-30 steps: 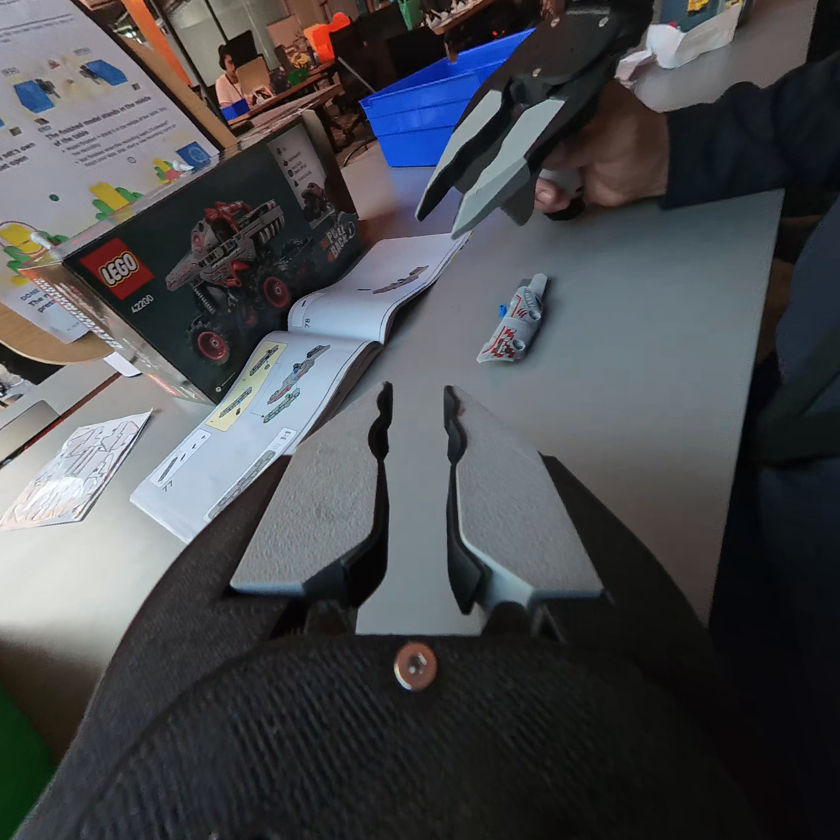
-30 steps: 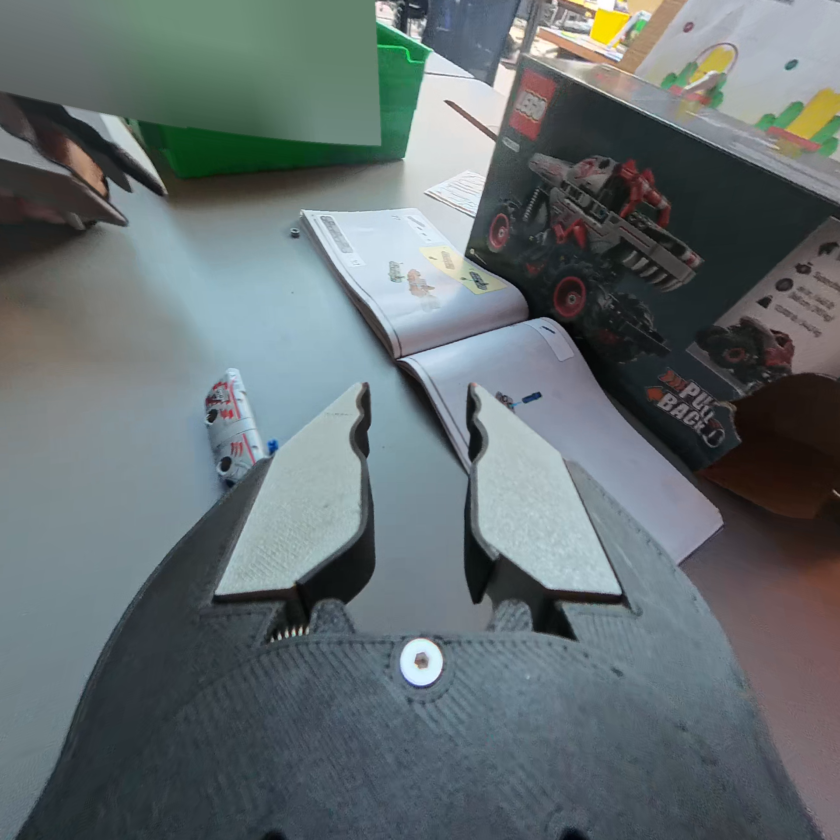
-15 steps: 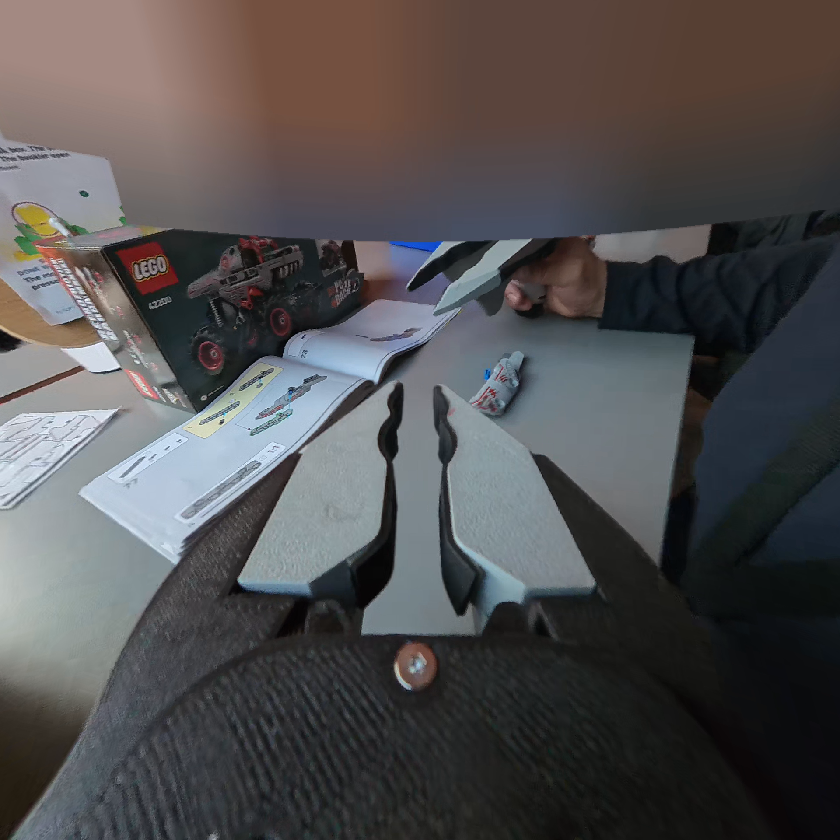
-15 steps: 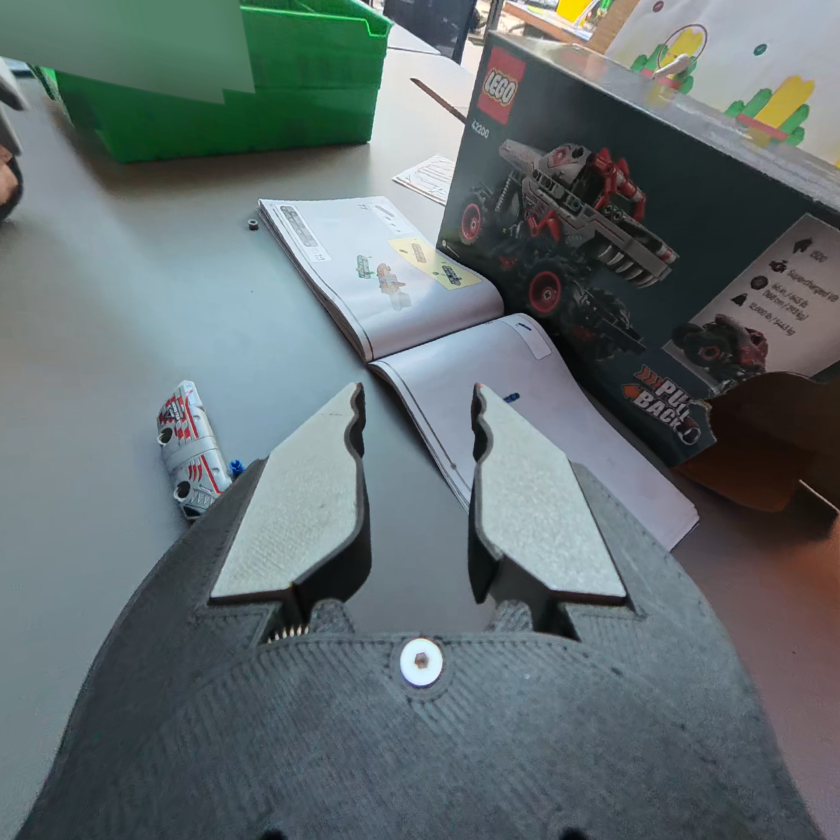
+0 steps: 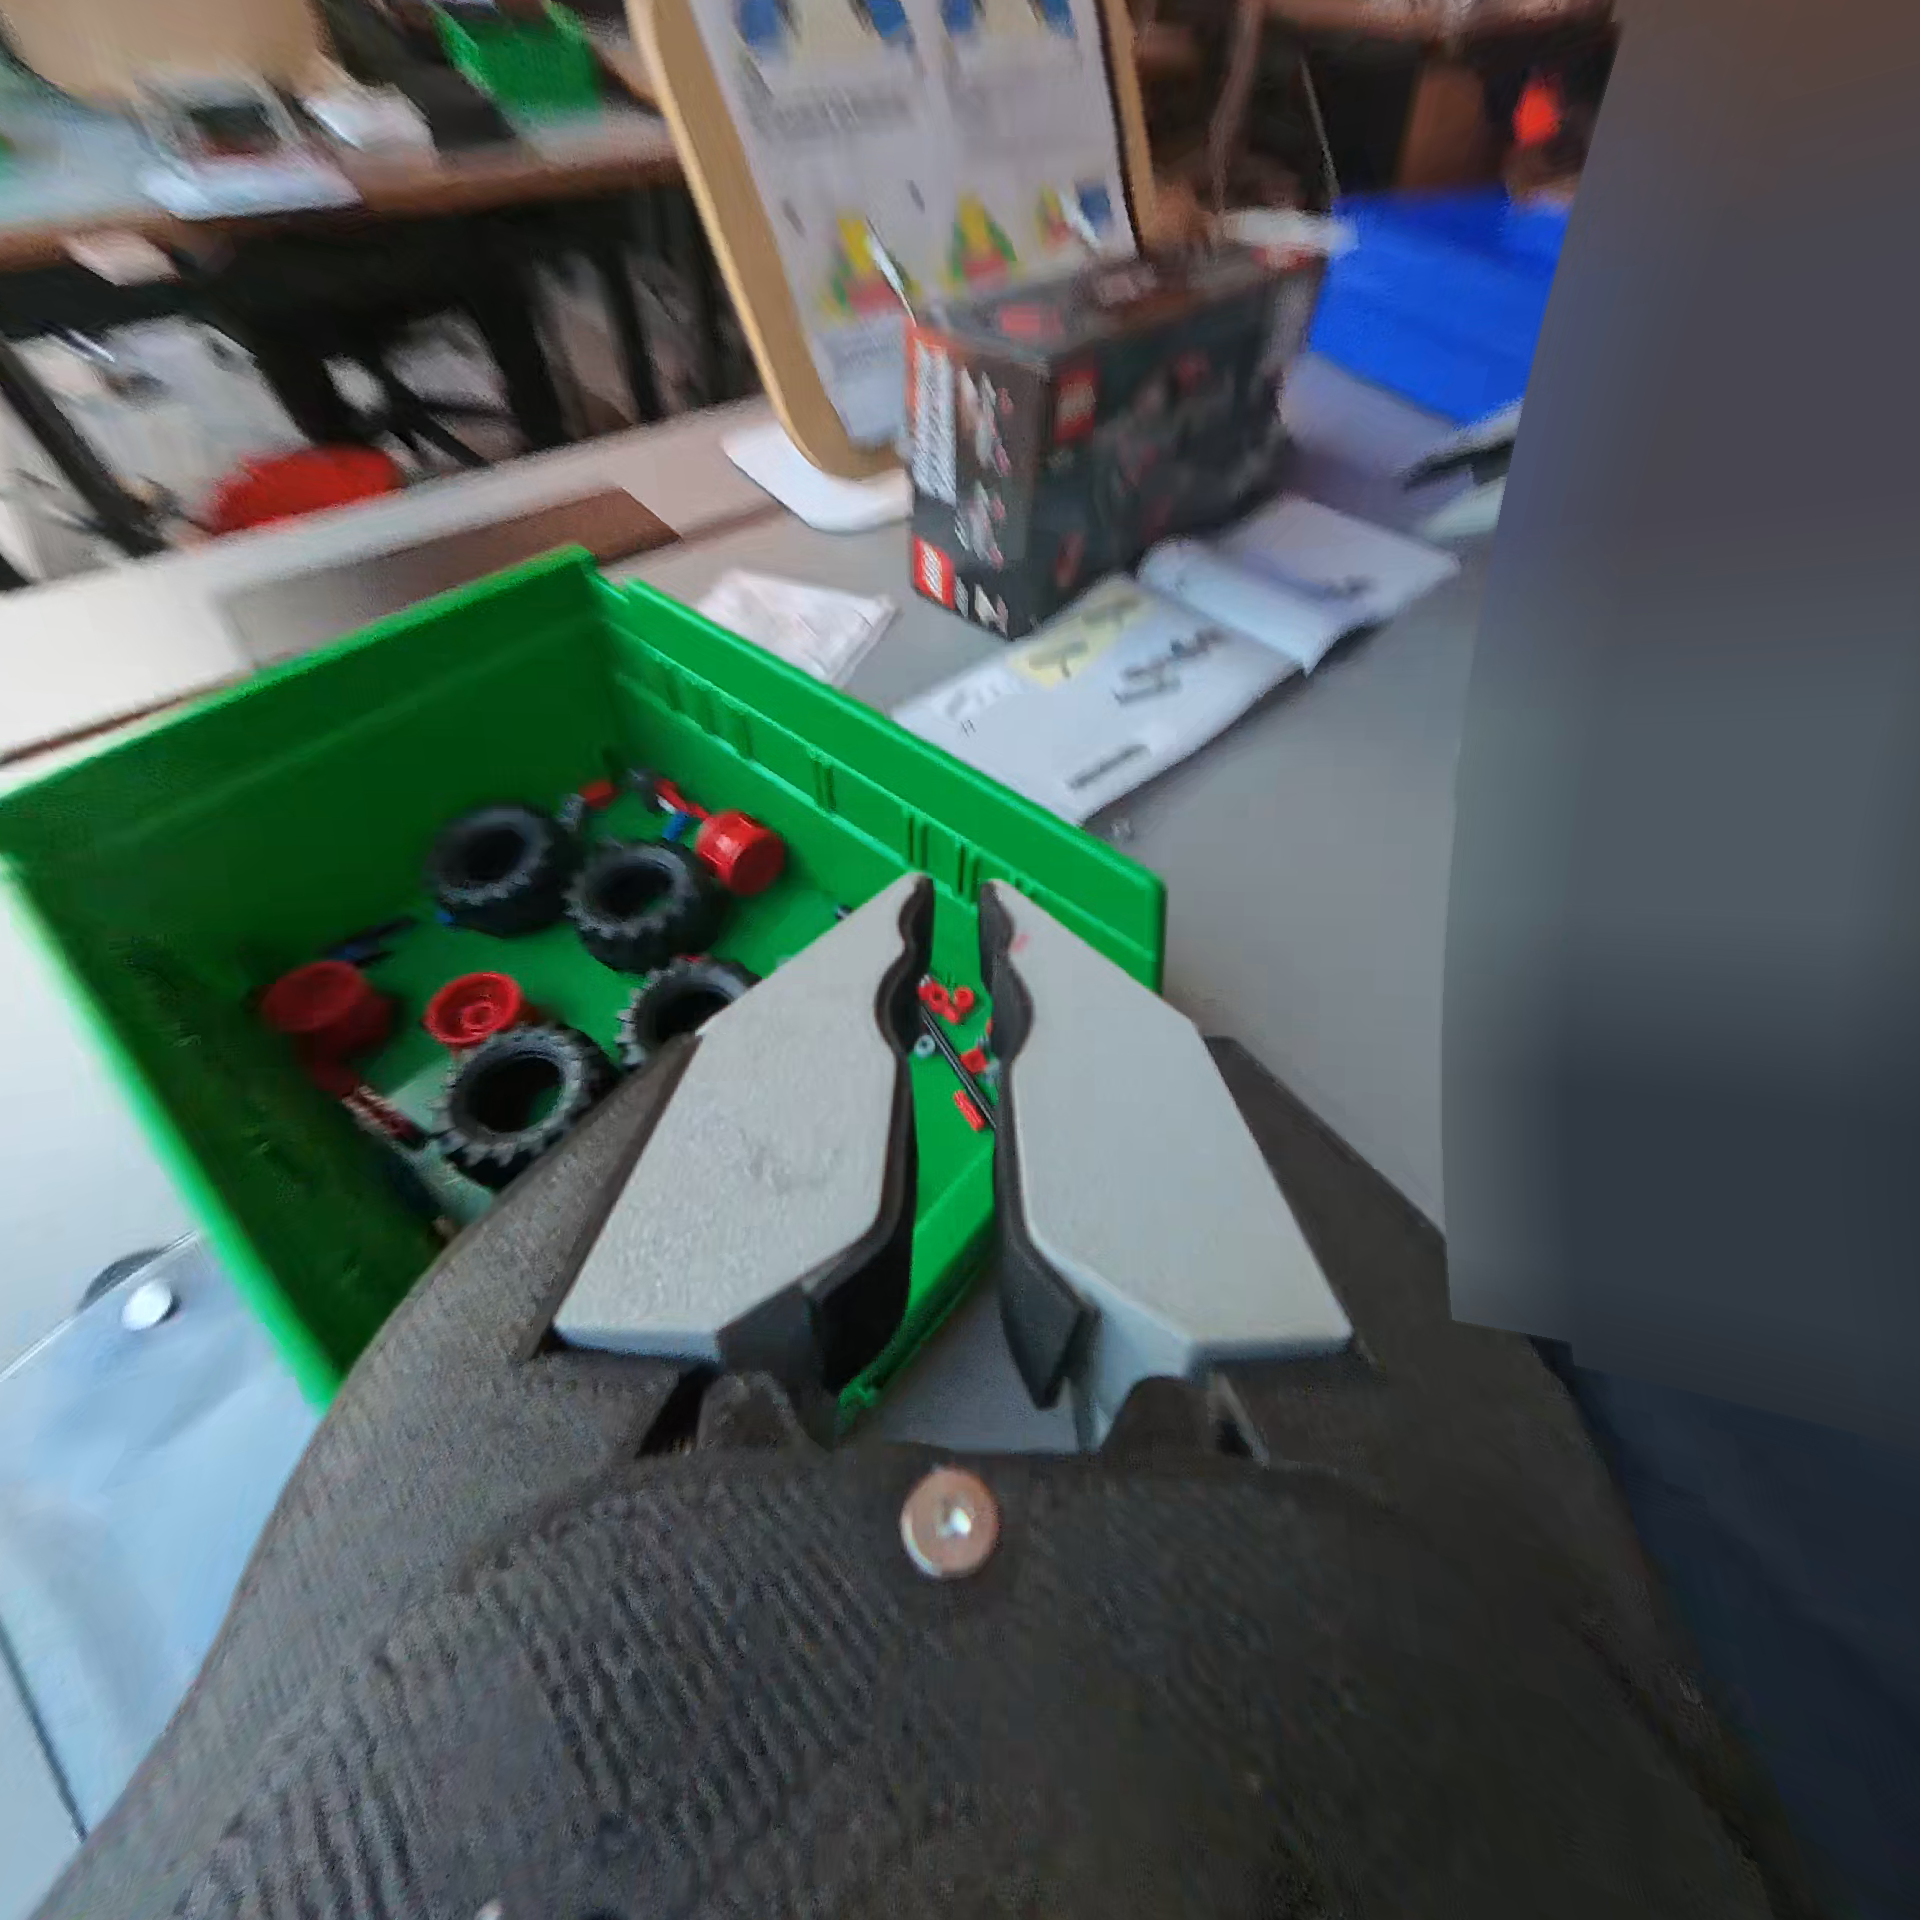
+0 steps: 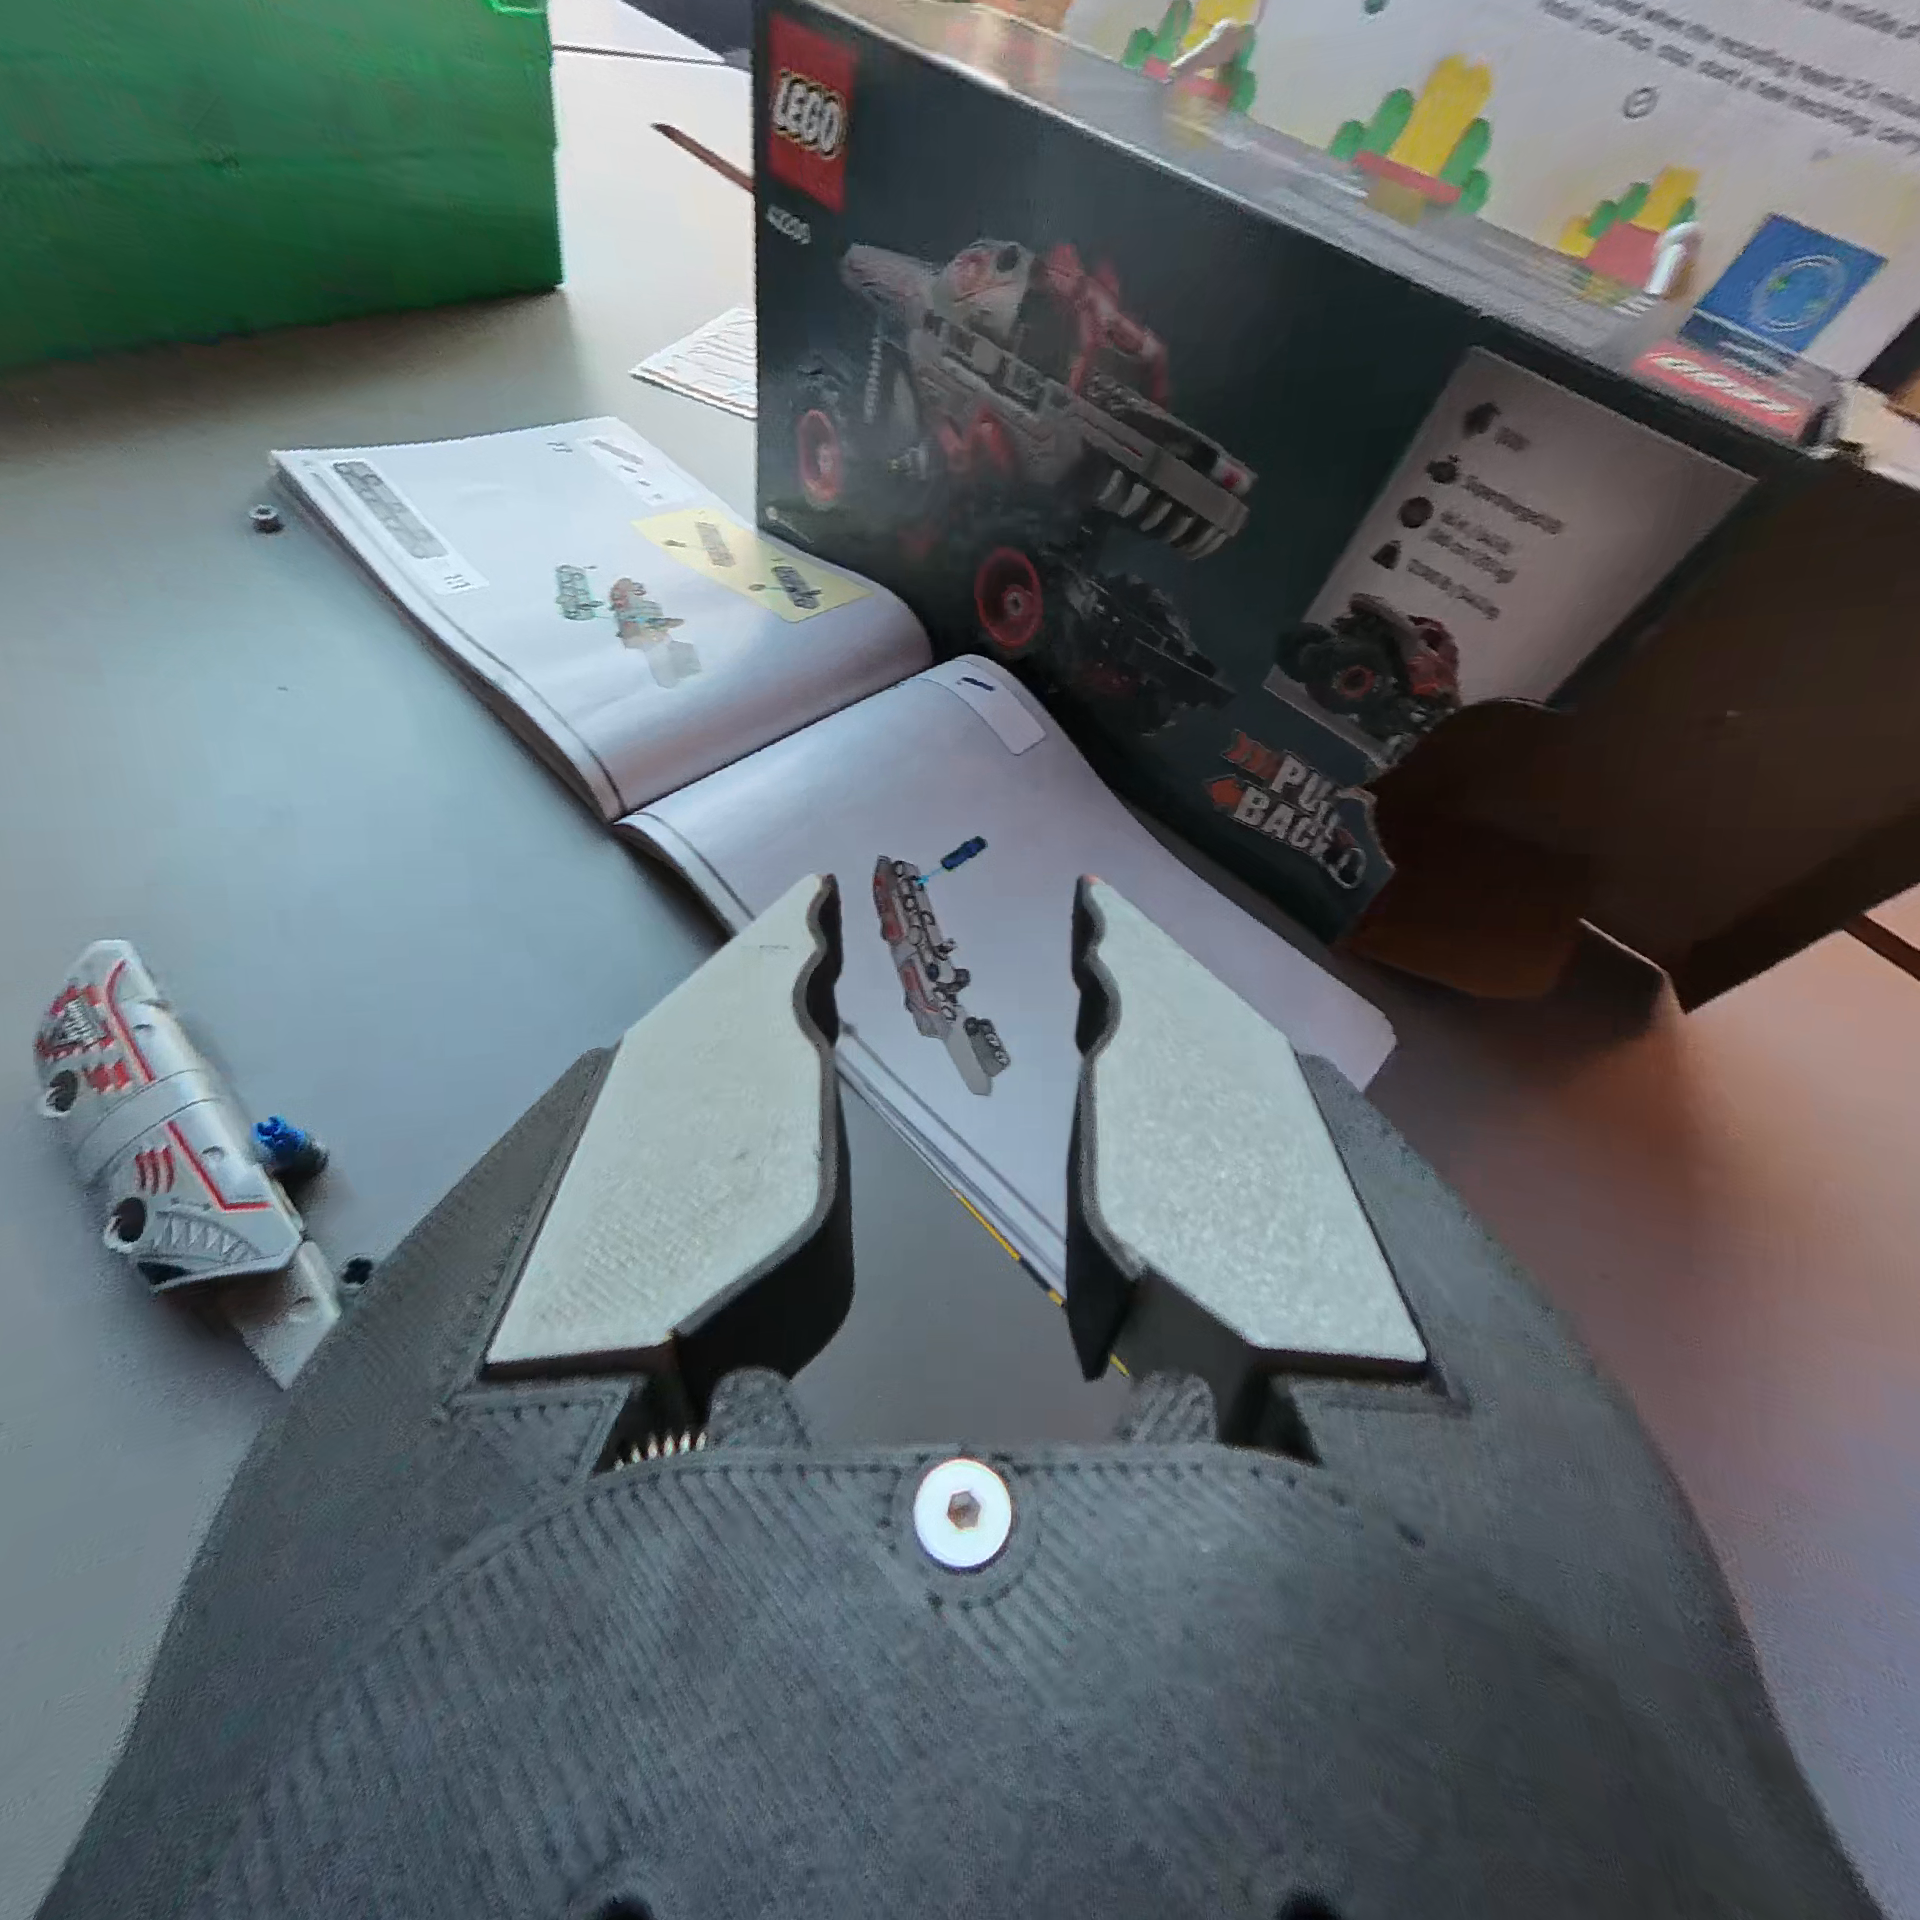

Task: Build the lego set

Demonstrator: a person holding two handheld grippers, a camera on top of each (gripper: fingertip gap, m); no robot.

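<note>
My left gripper (image 5: 954,914) hangs over the near right corner of a green bin (image 5: 883,810). Its jaws are empty and only a narrow gap apart. The bin holds black tyres (image 5: 499,868), red wheel hubs (image 5: 740,850) and small red parts (image 5: 945,1000). My right gripper (image 6: 954,904) is open and empty, low over the right page of the open instruction booklet (image 6: 623,592). A grey stickered sub-assembly (image 6: 156,1122) with a blue pin (image 6: 278,1135) lies on the table to its left. The set's box (image 6: 1091,416) stands behind the booklet.
The green bin (image 6: 260,156) also shows at the far left of the right wrist view. A small dark piece (image 6: 266,516) lies by the booklet's far corner. A sticker sheet (image 6: 707,364) lies beside the box. A blue bin (image 5: 1434,301) stands behind the box (image 5: 1091,457). The left wrist view is blurred. The gap from one gripper's tips to the other's is roughly 45 cm.
My left gripper has swung left from the booklet and sub-assembly to the green bin, and its jaws have narrowed. My right gripper has moved closer to the booklet and opened wider.
</note>
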